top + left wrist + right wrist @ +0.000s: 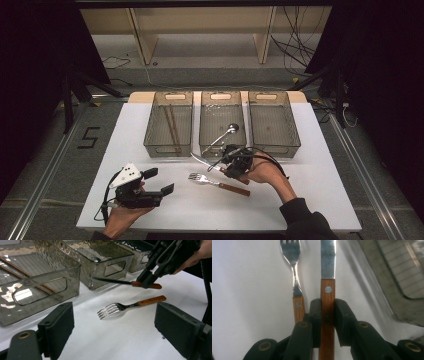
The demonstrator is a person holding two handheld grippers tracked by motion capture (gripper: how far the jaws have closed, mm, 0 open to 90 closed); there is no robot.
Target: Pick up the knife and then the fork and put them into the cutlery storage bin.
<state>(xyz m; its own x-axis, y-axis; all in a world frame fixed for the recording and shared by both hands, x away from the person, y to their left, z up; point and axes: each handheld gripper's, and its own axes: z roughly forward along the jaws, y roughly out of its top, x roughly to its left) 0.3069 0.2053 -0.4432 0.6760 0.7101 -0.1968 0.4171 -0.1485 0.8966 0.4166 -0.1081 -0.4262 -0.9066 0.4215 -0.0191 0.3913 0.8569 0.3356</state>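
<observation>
While clamped in right gripper point(327, 315), knife point(328, 293) beside fork point(294, 277)

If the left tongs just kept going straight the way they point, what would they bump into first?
Probably the fork. It lies on the white table right ahead of the open left tongs, between their two black jaws in the left gripper view. If they stayed above the tabletop, they might pass over it.

Brown-handled knife point(327, 302) (steel blade), black gripper point(327, 320), white table point(150, 200)
</observation>
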